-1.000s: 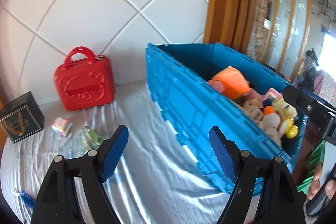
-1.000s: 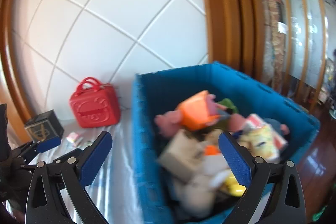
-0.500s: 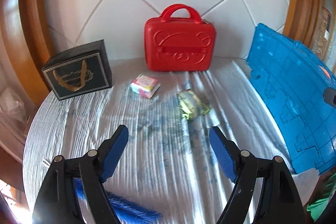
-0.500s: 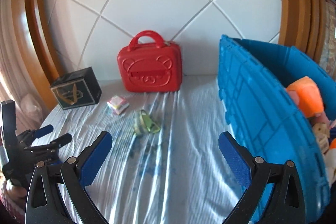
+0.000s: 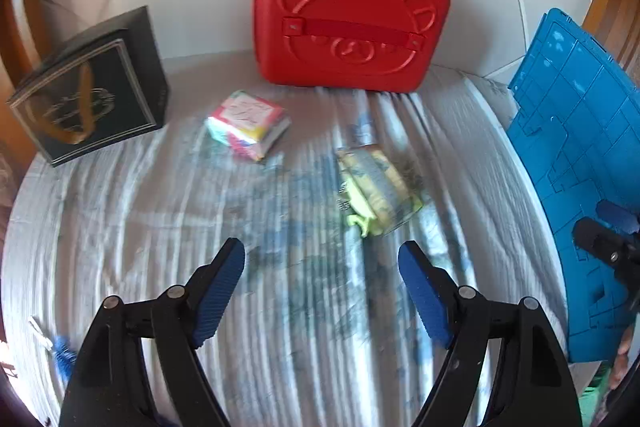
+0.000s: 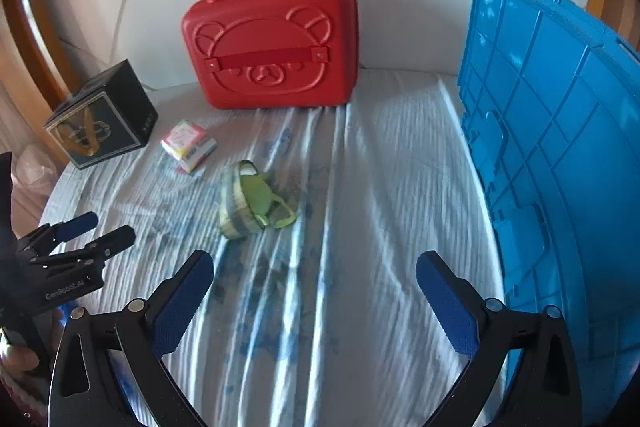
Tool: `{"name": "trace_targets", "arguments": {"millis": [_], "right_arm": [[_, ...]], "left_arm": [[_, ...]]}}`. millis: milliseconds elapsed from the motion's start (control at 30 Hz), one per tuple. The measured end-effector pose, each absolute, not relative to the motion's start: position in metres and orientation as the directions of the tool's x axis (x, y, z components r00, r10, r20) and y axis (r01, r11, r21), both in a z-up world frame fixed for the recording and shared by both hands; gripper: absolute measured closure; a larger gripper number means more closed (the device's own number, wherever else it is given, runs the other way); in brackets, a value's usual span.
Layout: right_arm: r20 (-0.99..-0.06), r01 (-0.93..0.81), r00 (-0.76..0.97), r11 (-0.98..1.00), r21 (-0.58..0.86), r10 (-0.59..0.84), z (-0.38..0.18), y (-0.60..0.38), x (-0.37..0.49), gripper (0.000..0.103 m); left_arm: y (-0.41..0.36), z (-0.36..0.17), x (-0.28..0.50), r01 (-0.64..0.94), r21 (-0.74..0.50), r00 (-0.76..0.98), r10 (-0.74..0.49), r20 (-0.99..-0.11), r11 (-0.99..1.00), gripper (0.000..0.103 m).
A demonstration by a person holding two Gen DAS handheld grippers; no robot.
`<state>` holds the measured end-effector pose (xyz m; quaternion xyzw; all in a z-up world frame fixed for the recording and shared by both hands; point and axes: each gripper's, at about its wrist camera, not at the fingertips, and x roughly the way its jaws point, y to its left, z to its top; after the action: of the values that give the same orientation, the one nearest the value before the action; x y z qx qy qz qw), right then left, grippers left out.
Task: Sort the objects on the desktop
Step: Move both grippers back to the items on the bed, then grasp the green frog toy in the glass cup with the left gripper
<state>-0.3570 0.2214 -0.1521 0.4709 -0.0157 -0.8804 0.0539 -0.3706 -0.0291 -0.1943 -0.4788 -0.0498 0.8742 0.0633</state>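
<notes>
A red bear-embossed case (image 5: 352, 15) (image 6: 272, 47) stands upright against the white wall. In front of it on the pale cloth lie a small pink-and-white packet (image 5: 248, 125) (image 6: 188, 145) and a green-yellow pouch (image 5: 376, 191) (image 6: 252, 201). A black box (image 5: 88, 99) (image 6: 102, 125) sits at the left. My left gripper (image 5: 322, 287) hangs open over bare cloth, just short of the pouch. My right gripper (image 6: 316, 301) is open too, nothing between its fingers, with the pouch ahead to its left. The left gripper (image 6: 88, 235) also shows at the right wrist view's left edge.
A tall blue crate (image 5: 580, 155) (image 6: 560, 147) walls off the right side. A small blue brush-like item (image 5: 62, 351) lies near the table's left front edge. The round table's cloth (image 6: 380, 187) has open room between the pouch and the crate.
Both grippers swung from the blue crate leftward and down toward the table. The case, packet and pouch now fill the views; the crate's contents are out of sight.
</notes>
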Motion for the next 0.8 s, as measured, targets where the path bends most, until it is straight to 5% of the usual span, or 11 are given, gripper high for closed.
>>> {"name": "trace_targets", "arguments": {"millis": [233, 533, 633, 800], "right_arm": [[-0.862, 0.052, -0.494, -0.994, 0.100, -0.112, -0.199, 0.242, -0.409, 0.000], [-0.861, 0.167, -0.415, -0.955, 0.245, -0.294, -0.237, 0.187, -0.455, 0.000], [-0.858, 0.231, -0.385, -0.936, 0.266, -0.339, -0.244, 0.153, -0.460, 0.031], [-0.884, 0.299, -0.310, -0.918, 0.260, -0.351, -0.259, 0.118, -0.457, 0.038]], "left_arm": [[0.023, -0.253, -0.448, -0.162, -0.085, -0.452, 0.150, -0.879, -0.983, 0.025], [-0.061, -0.287, -0.428, -0.042, 0.008, -0.443, 0.012, -0.896, -0.999, 0.025], [-0.080, -0.293, -0.428, 0.002, -0.032, -0.437, 0.028, -0.899, -0.999, 0.025], [-0.081, -0.293, -0.425, -0.038, -0.080, -0.451, 0.088, -0.888, -0.996, 0.025]]}}
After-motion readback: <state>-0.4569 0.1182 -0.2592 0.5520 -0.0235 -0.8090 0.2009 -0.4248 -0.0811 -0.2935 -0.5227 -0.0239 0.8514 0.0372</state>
